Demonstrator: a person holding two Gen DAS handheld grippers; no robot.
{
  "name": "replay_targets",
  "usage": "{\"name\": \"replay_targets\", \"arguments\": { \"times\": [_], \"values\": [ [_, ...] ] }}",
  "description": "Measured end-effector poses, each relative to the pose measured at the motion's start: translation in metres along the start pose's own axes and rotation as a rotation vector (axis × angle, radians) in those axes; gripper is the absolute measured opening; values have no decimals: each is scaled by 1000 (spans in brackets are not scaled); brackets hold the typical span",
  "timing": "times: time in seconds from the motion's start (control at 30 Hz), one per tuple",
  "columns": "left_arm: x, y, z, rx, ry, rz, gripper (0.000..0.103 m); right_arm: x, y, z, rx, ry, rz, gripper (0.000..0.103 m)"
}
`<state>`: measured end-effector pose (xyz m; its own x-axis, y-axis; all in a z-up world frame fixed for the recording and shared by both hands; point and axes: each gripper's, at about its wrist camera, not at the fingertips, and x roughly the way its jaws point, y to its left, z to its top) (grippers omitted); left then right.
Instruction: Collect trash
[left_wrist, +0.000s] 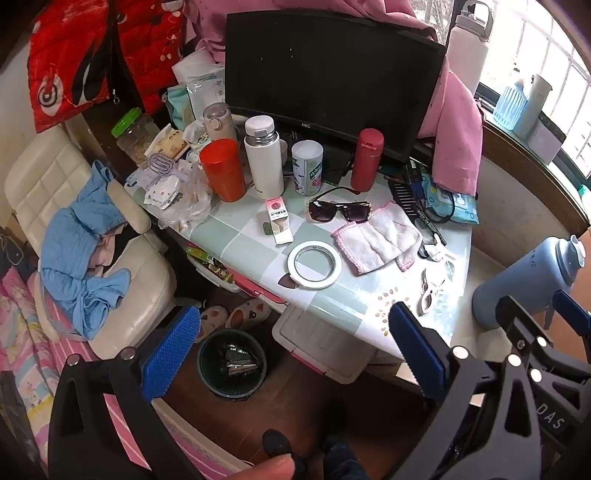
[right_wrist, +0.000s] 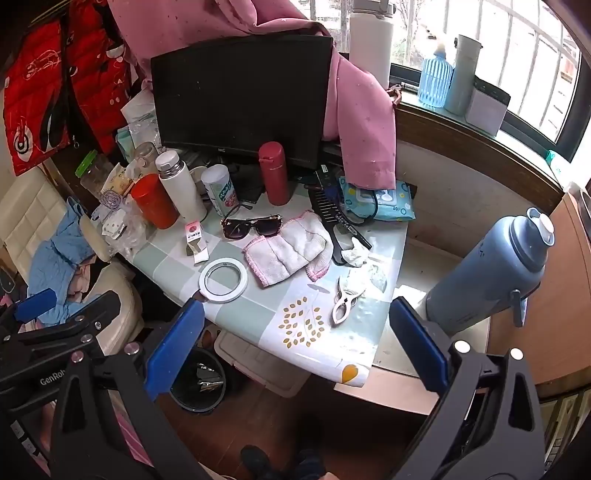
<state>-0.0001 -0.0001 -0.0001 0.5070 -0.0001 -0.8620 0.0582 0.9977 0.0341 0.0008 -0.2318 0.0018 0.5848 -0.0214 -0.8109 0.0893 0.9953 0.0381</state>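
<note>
The bench (right_wrist: 236, 325), a table under a pale green and white checked cloth, fills the middle of both views, with a black curved monitor (right_wrist: 240, 96) standing at its far edge in the upper centre. A big blue thermos jug (right_wrist: 491, 273) stands at the right of the frame, off the bench's right corner. On the floor below the bench's near left edge sits a round dark waste bin (left_wrist: 232, 363) holding a few crumpled wrappers.

The left gripper (left_wrist: 295, 350) has its blue-padded fingers (left_wrist: 171, 352) spread wide, holding nothing; in its view the bin lies between them, low in the frame. The right gripper (right_wrist: 295, 343) is likewise spread wide and empty, its fingers (right_wrist: 417, 343) framing the near corner of the bench.

The trash on the bench is small. A crumpled white tissue (right_wrist: 354, 253) lies right of centre, well above and between the right fingers, beside a pink-edged white cloth (right_wrist: 291, 254) on its left; it is a bunched wad, so no clear long axis can be told. Just below it lies a scrap of clear crinkled wrapper (right_wrist: 376, 278). A flattened white and pink paper carton (right_wrist: 195, 240) lies left of centre, its long axis running up and down the frame, pink end pointing away towards the cups. Dark sunglasses (right_wrist: 253, 227) and a white ring (right_wrist: 223, 275) lie between carton and cloth.
</note>
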Motion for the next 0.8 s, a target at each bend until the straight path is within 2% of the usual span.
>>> {"name": "replay_targets", "arguments": {
  "times": [0.8],
  "values": [
    [0, 0, 0, -2, 5, 2, 99, -9, -3, -3, 3, -7, 7, 99]
  ]
}}
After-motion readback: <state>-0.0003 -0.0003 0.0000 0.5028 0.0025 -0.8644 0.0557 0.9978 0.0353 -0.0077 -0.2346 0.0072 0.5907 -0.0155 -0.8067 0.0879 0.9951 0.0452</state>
